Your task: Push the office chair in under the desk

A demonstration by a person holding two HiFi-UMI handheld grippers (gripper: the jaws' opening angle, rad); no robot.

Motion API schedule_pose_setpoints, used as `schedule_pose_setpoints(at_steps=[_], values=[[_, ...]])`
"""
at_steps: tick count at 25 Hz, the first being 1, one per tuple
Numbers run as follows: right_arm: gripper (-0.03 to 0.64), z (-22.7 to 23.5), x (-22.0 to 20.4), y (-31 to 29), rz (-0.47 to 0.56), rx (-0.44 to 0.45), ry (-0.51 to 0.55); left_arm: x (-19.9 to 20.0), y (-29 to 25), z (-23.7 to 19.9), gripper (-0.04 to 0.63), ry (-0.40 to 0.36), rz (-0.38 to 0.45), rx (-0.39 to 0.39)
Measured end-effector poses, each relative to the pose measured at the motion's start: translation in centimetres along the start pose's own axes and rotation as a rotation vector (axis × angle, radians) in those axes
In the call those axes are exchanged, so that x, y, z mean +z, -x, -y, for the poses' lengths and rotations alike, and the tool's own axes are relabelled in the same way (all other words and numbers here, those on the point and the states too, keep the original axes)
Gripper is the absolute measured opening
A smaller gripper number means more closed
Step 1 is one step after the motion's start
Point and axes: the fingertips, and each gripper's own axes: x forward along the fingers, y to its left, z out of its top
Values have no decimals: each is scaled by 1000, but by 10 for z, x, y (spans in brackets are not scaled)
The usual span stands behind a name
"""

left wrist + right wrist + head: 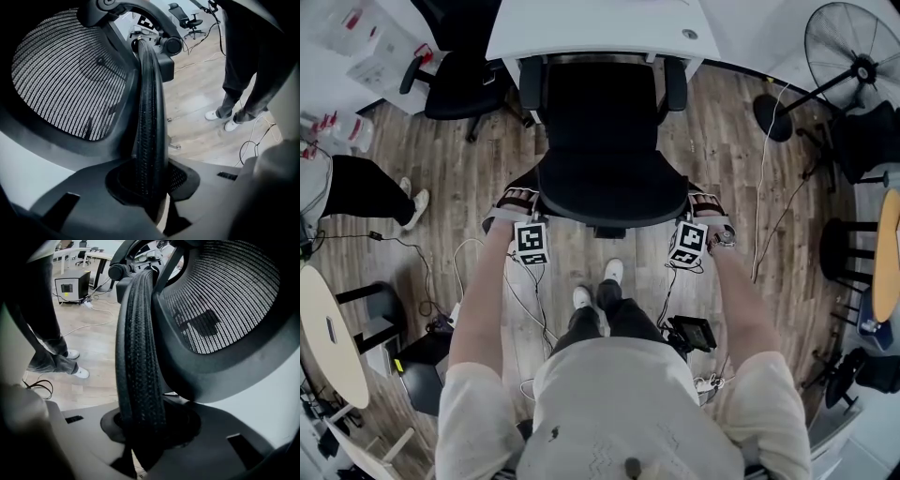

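Observation:
A black office chair (600, 141) faces the white desk (581, 28), with the front of its seat and both armrests at the desk's edge. Its mesh backrest is nearest to me. My left gripper (525, 208) is shut on the left rim of the backrest. In the left gripper view the padded rim (149, 117) runs up from between the jaws. My right gripper (697, 208) is shut on the right rim. In the right gripper view that rim (138, 357) fills the gap between the jaws, with the mesh (220, 301) to its right.
A second black chair (455, 80) stands left of the desk. A floor fan (853, 56) is at the back right, and cables trail over the wood floor. A person's leg (366, 192) shows at the left and a round table (328, 337) at the near left. A black box (692, 333) lies by my right foot.

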Motion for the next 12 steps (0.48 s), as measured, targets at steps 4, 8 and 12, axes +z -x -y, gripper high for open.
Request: schedule_pose_setpoints(at_steps=[4,8,12], values=[[123,7,-3,-5,0,-3,-1,1,-6,-7,77,-2,-5,4],[123,14,-4,-11,3,-8,-1,0,-11,-14,77,-3,-9,4],[123,24,-2,-17,6,-12,-5,-4,-19,-23,75,-5,-11,9]])
